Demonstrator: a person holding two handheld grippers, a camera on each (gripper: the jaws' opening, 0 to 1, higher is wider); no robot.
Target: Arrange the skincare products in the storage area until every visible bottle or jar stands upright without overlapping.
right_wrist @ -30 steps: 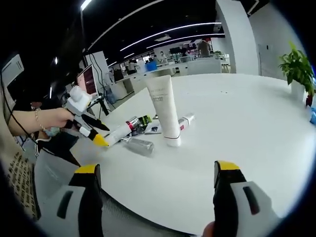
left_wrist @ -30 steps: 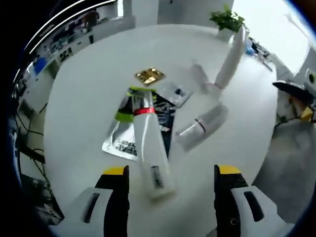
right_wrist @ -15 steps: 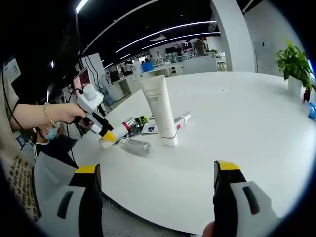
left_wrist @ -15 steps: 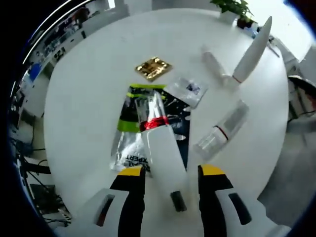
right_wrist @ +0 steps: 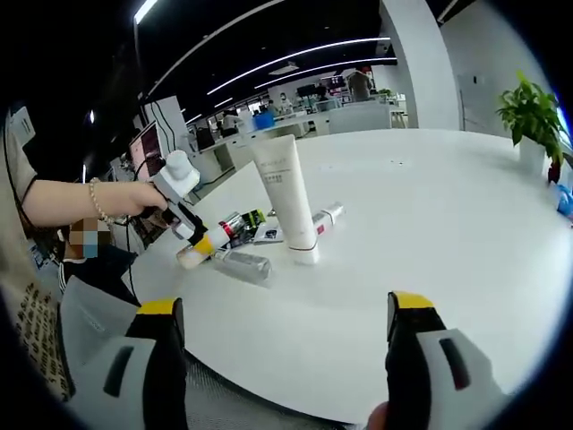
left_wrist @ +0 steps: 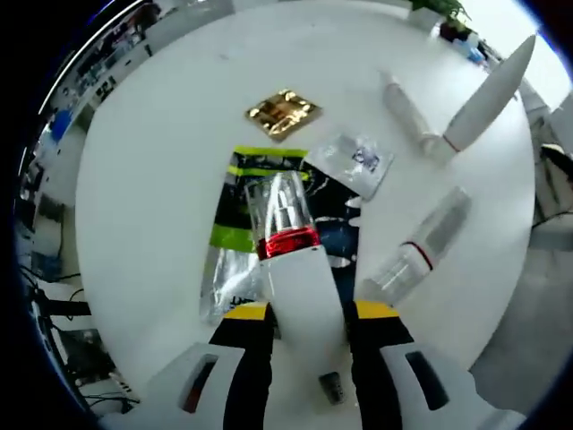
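Your left claw (left_wrist: pixel 307 315) is clamped on the white red-banded tube with a clear cap (left_wrist: pixel 300 278), lying over the black-and-green sachets (left_wrist: pixel 246 224) on the round white tabletop (left_wrist: pixel 161 170). Your right claw (right_wrist: pixel 277 349) hangs spread and empty, well short of the upright white tube (right_wrist: pixel 286 195) beyond those sachets.

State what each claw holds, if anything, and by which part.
The left claw grips the lying white tube with red band at its crimped end; the right claw holds nothing.
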